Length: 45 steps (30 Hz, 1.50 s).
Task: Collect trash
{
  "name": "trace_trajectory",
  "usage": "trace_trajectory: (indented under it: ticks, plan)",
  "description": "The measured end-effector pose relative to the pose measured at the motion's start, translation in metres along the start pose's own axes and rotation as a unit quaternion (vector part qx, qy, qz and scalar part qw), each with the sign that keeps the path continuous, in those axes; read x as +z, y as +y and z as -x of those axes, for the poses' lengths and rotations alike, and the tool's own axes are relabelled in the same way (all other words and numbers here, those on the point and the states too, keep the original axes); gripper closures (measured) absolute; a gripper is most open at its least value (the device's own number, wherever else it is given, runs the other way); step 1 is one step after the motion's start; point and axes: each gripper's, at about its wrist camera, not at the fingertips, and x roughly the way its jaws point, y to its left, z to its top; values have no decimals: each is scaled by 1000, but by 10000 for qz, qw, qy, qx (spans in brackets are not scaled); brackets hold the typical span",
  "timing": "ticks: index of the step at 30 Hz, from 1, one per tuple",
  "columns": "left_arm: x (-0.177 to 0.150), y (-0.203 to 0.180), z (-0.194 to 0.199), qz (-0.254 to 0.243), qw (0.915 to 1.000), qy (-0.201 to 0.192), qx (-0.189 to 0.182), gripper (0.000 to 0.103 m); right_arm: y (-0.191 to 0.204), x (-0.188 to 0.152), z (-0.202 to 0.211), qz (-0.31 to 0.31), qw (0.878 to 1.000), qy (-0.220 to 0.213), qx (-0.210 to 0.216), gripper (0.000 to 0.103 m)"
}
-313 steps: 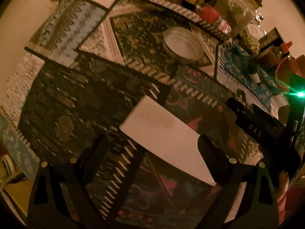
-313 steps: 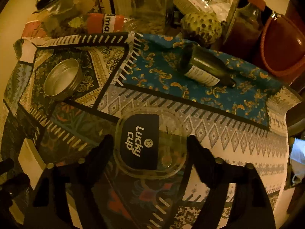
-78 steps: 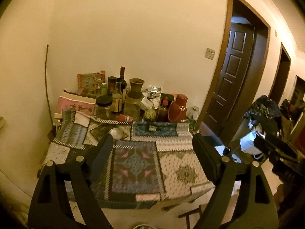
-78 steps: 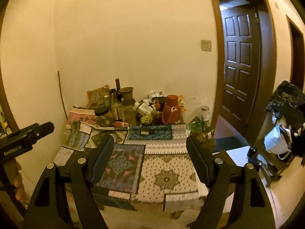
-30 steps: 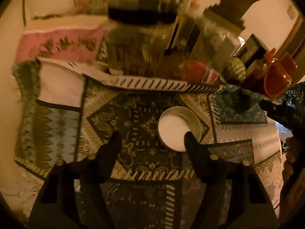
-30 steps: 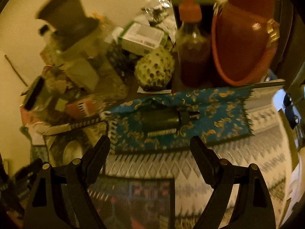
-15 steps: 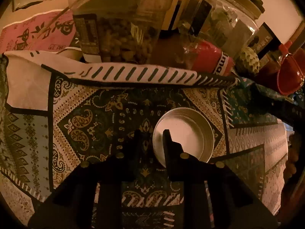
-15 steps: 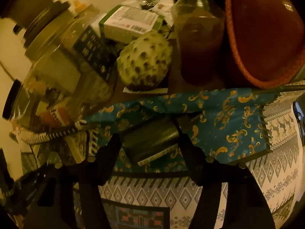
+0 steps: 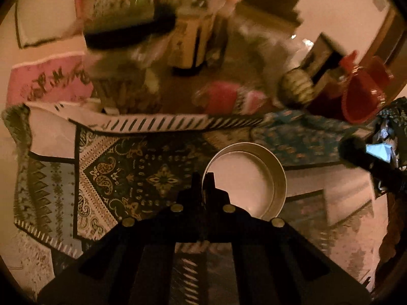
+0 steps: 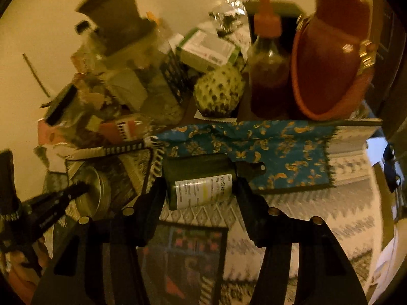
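The left gripper [image 9: 202, 178] has its jaws together on the near rim of the round metal tin [image 9: 250, 178], one finger inside the wall and one outside, so the thin edge is pinched between them. The tin sits low on the patchwork cloth [image 9: 132, 175] that covers the worktop, with open patterned cloth to its left and in front. Behind it the striped edge of a cloth fold runs across, and past that stands a blurred crowd of jars and bottles, so there is little room that way. The right gripper [image 10: 201, 185] straddles the dark green bottle [image 10: 201, 180], which lies on its side with its white label up and its neck pointing right over the blue cloth [image 10: 267, 147]. Its jaws are closing, and the fingers press the bottle's body at both ends of the label. Just beyond the bottle stand a scaly green fruit [image 10: 218, 94], a sauce bottle with an orange cap [image 10: 267, 76] and a red jug [image 10: 330, 61], close along the blue cloth's far edge. To the right the pale patterned cloth lies open up to the worktop's edge. In the right wrist view the tin and left gripper show at far left, well apart from the bottle.
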Motion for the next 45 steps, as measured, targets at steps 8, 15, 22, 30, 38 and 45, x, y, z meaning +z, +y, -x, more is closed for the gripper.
trace_trajectory:
  ticks: [8,15,22,30,38,45]
  plan:
    - [-16,-57,87,38,9974,-722,-19,102,-2,-30,59,209,9994,-241,108,52]
    - [-64,-101,149,175,9933,-1137,96,102,-17,-76,88,590,9977,182,264,53]
    - [-122,-123,175,485,9927,-1060,311,102,-46,-130,47,1111,9844,1362,-58,53]
    - [-156,-130,179,687,9924,-846,577,102,-61,-137,49,947,9792,1746,414,49]
    - [-156,-142,179,557,9932,-849,568,102,-98,-137,65,-878,9788,1712,701,43]
    - [-166,-135,182,516,9928,-836,678,102,-91,-120,39,-1574,9767,1399,425,43]
